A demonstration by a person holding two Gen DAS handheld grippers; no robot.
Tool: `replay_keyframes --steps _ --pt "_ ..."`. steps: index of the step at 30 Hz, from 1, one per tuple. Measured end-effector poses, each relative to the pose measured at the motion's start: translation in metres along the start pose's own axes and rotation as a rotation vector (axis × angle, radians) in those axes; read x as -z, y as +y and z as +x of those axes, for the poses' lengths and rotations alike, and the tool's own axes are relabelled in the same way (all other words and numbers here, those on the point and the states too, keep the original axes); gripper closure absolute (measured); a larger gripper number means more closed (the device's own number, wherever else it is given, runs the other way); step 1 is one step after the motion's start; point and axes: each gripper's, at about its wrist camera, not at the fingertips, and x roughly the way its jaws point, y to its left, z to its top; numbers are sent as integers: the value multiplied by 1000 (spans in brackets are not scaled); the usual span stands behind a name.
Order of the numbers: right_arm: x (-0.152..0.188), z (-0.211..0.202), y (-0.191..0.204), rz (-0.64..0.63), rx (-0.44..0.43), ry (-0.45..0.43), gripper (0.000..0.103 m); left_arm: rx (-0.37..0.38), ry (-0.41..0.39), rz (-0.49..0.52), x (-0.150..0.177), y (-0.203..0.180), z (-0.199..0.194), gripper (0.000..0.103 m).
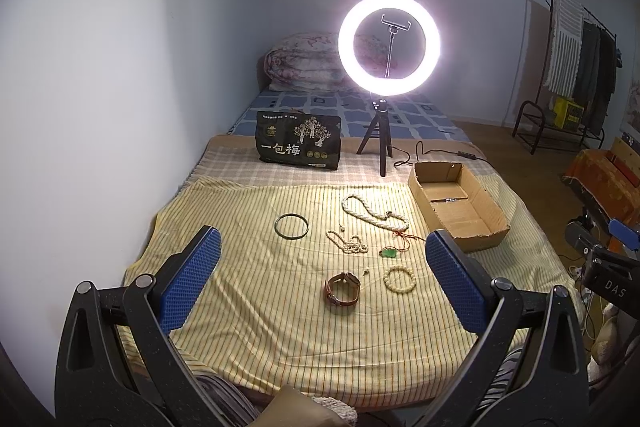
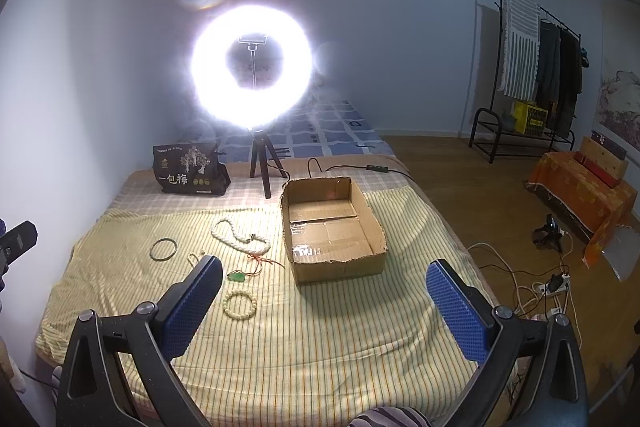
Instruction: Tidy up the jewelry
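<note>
Jewelry lies on a yellow striped cloth [image 1: 260,307] on the bed: a dark green bangle [image 1: 291,225], a thick white bead necklace [image 1: 374,213], a thin pearl strand [image 1: 347,243], a green pendant on red cord [image 1: 389,252], a brown-strapped watch [image 1: 342,288] and a cream bead bracelet [image 1: 399,279]. An open cardboard box [image 1: 480,229] stands to the right; in the right wrist view the box [image 2: 340,265] shows little inside. My left gripper [image 1: 322,247] is open and empty above the cloth's near part. My right gripper [image 2: 324,279] is open and empty, near the box and the bracelet [image 2: 239,303].
A lit ring light on a tripod [image 1: 389,43] and a black snack bag [image 1: 298,141] stand behind the cloth. A cable and switch [image 2: 376,169] run past the box. A clothes rack [image 2: 532,67], orange-covered furniture [image 2: 580,187] and floor cables [image 2: 532,287] are to the right.
</note>
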Motion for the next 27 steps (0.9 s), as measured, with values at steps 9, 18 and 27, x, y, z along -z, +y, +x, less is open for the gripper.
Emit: replay_keyframes --steps 9,18,27 --pt "-2 -2 0 -1 -10 1 0 -10 -3 2 0 3 -3 0" --pt "-2 -3 1 -4 -7 13 0 -36 -8 9 0 5 -6 0" --pt "2 31 5 -30 -59 158 0 -97 17 5 -2 24 14 0"
